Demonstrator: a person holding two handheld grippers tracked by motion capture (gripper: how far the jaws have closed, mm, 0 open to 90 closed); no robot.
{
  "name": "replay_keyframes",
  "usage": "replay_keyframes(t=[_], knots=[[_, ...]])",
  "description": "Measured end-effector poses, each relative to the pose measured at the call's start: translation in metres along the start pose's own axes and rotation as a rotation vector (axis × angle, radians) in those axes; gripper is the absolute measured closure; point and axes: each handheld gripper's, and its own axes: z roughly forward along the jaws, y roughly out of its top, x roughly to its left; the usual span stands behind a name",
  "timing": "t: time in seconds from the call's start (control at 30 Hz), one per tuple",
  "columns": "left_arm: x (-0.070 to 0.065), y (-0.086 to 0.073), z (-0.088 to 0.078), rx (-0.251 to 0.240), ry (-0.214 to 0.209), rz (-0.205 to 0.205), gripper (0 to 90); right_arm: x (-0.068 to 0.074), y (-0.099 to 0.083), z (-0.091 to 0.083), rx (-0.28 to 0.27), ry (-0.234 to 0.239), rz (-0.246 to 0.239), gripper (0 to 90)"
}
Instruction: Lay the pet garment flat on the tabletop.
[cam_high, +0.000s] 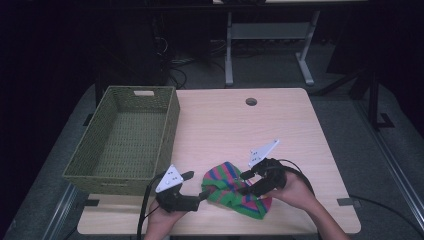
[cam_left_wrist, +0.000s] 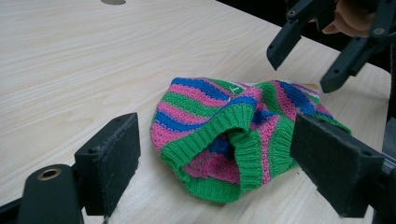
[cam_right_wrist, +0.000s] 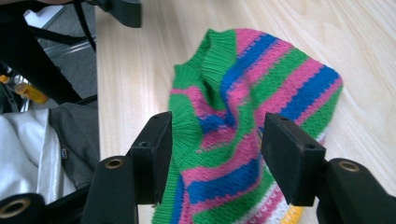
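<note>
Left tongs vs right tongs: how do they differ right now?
The left tongs sit at the striped knit hat's open green cuff, at its end nearer the basket; the right tongs are over the hat's other end. In the left gripper view the left jaws stand on either side of the cuff opening; in the right gripper view the right jaws straddle the hat's body. Shared: both are open, neither closed on the hat.

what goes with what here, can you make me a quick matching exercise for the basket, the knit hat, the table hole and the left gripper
Things:
1 woven basket
2 striped knit hat
3 table hole
4 left gripper

States:
A open, jaws pointed at the green ribbed cuff
B far edge of the table
C empty, on the table's left side
D crumpled between the two grippers

Pairs: 1-C, 2-D, 3-B, 4-A
</note>
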Motion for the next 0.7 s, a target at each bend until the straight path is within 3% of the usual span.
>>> replay_keyframes(t=[0.4,0.7], knots=[[0.001,0.000,0.000,0.003,0.001,-0.004,15.7,0.014,0.011,0.009,0.006,0.033,-0.044,47.8],[0.001,0.000,-0.002,-0.001,0.000,-0.006,15.7,0.018,0.020,0.028,0.046,0.063,-0.071,48.3]])
